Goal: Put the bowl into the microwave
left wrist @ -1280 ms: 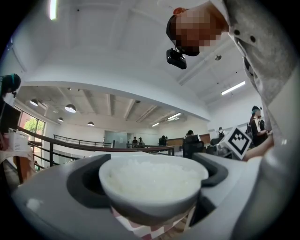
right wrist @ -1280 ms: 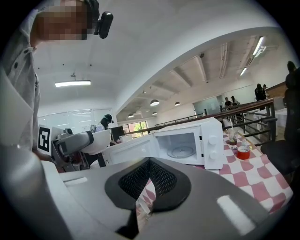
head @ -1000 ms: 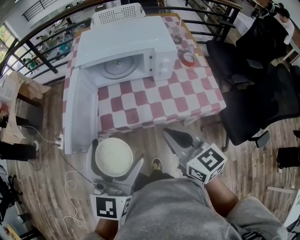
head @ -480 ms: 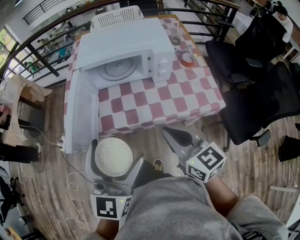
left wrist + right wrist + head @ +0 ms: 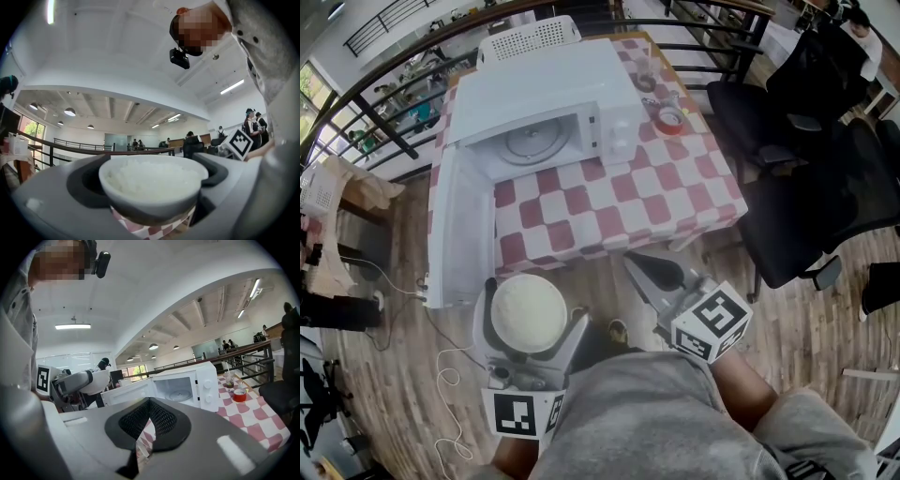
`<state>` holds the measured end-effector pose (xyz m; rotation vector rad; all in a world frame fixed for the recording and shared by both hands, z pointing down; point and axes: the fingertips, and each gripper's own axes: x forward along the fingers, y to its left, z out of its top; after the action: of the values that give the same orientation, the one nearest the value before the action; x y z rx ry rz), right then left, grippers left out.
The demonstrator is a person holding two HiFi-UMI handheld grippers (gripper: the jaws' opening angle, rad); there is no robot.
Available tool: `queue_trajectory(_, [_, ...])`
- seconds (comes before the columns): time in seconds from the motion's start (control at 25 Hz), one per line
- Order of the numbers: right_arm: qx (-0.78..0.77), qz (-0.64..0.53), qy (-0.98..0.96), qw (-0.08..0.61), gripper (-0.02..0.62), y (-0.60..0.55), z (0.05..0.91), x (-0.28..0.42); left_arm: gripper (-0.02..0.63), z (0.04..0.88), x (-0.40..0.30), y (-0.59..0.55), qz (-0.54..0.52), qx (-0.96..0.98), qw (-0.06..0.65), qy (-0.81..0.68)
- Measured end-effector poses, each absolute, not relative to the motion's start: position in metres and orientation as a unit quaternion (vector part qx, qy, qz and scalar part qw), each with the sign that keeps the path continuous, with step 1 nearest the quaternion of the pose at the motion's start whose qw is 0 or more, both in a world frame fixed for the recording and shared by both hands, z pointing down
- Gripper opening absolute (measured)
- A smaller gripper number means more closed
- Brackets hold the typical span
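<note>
A white bowl (image 5: 528, 312) filled with rice sits between the jaws of my left gripper (image 5: 530, 314), which is shut on it just in front of the table's near edge. In the left gripper view the bowl (image 5: 152, 182) fills the space between both jaws. The white microwave (image 5: 546, 98) stands on the checked table (image 5: 619, 202) with its door (image 5: 459, 230) swung open to the left and the glass turntable (image 5: 530, 139) showing inside. My right gripper (image 5: 649, 272) hovers to the right of the bowl, its jaws together and empty; from it I see the microwave (image 5: 185, 387) ahead.
A red tape roll (image 5: 669, 119) and a glass (image 5: 646, 73) stand right of the microwave. A white basket (image 5: 531, 34) sits behind it. Black office chairs (image 5: 806, 159) stand right of the table. A railing runs behind, and cables lie on the wooden floor at left.
The view has shifted slightly; the bowl in the left gripper has crept a little toward the table. The right gripper has barely moved.
</note>
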<state>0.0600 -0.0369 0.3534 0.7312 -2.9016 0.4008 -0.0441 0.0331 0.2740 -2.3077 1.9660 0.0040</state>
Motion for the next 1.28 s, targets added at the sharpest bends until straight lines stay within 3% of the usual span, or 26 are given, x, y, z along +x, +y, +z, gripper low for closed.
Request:
queue_trajectory(0.52, [0.251,0.13,-0.957,0.06,-0.002,-0.056,0.353,0.058,0.541,0.274,-0.047,0.009,0.001,-0.767,0.056,0.639])
queue_trajectory(1.28, [0.245,0.134,-0.956,0.091,-0.003,-0.149,0.363,-0.009,0.543,0.291,-0.105,-0.099,0.007,-0.775,0.028,0.632])
